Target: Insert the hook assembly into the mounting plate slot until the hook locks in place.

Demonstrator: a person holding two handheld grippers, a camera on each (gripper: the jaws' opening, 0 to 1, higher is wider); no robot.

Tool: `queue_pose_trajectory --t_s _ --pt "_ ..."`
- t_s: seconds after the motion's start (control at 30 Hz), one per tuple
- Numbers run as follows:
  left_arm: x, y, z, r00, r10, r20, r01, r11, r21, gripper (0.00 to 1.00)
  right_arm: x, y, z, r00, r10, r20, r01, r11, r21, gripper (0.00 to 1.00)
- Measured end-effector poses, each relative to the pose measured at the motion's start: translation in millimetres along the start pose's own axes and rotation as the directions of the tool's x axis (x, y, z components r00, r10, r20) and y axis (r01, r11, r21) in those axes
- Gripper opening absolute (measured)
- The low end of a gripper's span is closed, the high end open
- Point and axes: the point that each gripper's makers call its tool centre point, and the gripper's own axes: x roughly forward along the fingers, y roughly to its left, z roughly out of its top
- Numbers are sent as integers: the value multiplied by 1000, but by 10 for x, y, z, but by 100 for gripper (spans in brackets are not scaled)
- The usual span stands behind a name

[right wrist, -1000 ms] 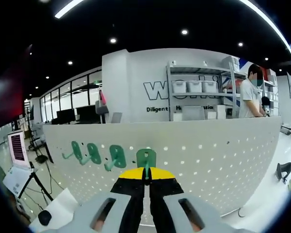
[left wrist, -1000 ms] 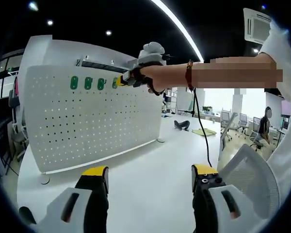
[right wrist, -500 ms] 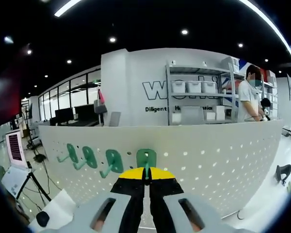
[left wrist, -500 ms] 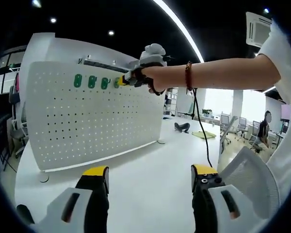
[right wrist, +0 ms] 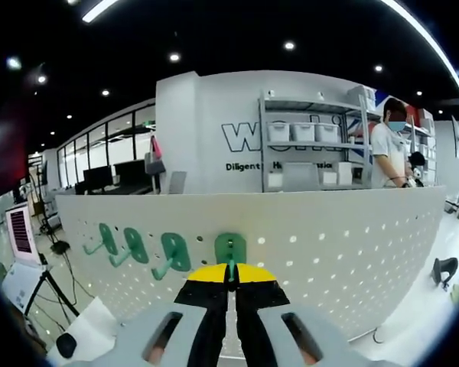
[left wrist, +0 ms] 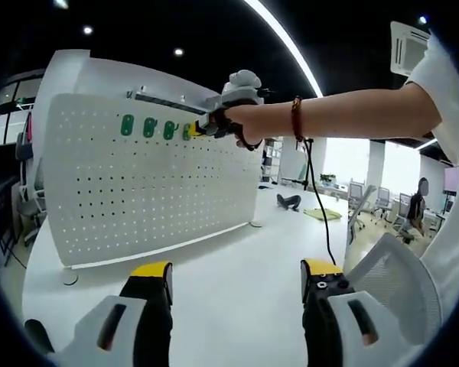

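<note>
Your left tongs hang open over the table while your right tongs clamp the green hook against the white pegboard beside three mounted hooks, so any tilt could jam it short of locking.

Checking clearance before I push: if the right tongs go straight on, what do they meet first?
The white pegboard. The right tongs are shut on the green hook, whose plate looks right at the board, beside three mounted hooks.
</note>
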Motion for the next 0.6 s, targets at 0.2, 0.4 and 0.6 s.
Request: queue_pose_trajectory --t_s 0.2,0.4,0.6 --pt "-7 4 -16 1000 3 -3 -3 1000 -1 70 1 23 -7 999 -41 -6 41 998 -38 1" --pt "-15 -9 -23 1000 3 -5 -3 1000 -4 70 12 20 -15 998 -64 -14 64 998 -19 1" --pt "-29 11 -44 1000 8 -10 -8 1000 -7 69 14 23 -19 998 -64 -11 64 998 -25 1"
